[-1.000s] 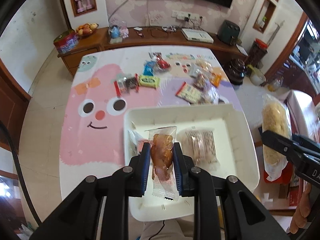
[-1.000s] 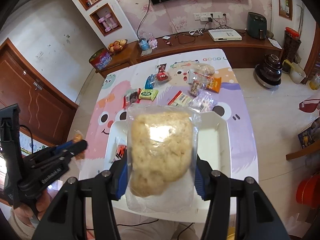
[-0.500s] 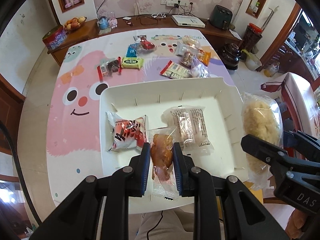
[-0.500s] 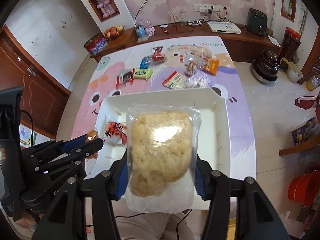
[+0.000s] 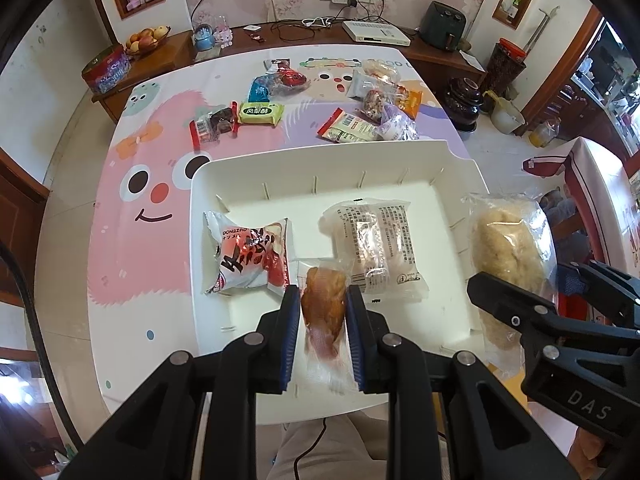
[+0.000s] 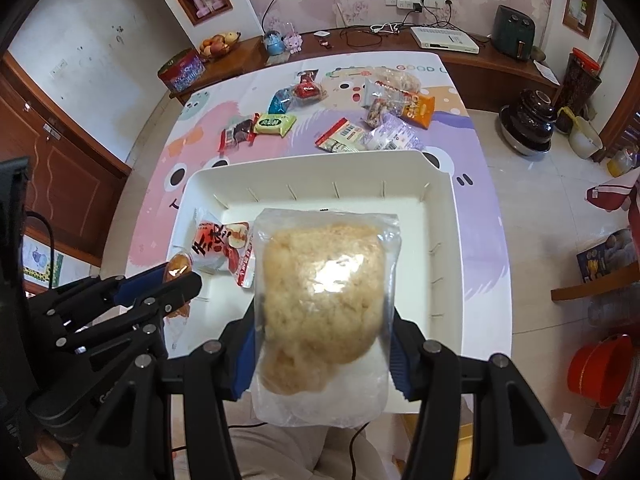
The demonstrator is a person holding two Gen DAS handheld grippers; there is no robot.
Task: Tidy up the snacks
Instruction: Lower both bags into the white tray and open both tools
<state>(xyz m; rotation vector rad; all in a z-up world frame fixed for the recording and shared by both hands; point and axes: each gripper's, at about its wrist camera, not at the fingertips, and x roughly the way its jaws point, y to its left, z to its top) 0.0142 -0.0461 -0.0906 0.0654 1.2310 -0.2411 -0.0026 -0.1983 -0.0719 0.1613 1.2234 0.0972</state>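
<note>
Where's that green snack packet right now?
Left-wrist view: the green packet lies on the table beyond the white tray, beside a red-ended dark wrapper.

Bright even daylight, soft shadows; glare on clear wrapper [image 6: 332,276]; strong fisheye bending, black vignette corners.

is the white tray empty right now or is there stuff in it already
Not empty. Two wrapped snacks lie on the white tray's floor: a red-and-white packet and a clear printed one.

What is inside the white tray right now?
Inside the white tray lie a red-and-white packet and a clear printed packet. Part of the floor is covered by the held snacks.
</note>
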